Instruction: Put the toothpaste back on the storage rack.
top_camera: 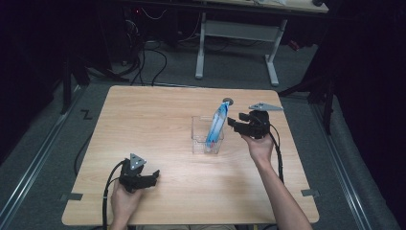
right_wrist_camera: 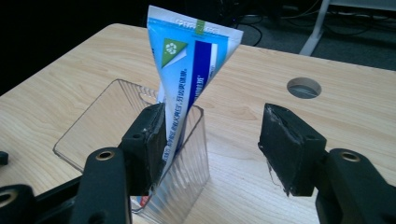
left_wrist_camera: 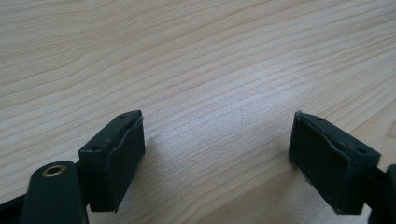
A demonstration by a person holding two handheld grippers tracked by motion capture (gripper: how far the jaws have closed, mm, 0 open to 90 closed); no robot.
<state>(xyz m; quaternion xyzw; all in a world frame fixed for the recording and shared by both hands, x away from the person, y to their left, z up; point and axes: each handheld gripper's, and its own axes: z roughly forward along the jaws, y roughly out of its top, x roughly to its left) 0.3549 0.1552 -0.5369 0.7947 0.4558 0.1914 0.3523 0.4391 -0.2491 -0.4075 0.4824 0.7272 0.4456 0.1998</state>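
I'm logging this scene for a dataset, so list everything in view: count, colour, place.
tube: one, blue and white, standing tilted in the bin
bin: one, clear plastic, right of the table's middle
table: one, light wood, with a round hole near its far edge
desk frame: one, white, on the floor beyond the table
cables: several, black, on the floor at the back
left gripper: one, black, open, low over the near left
right gripper: one, black, open, just right of the tube

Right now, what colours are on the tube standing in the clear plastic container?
Blue and white tube, green triangle; right gripper view.
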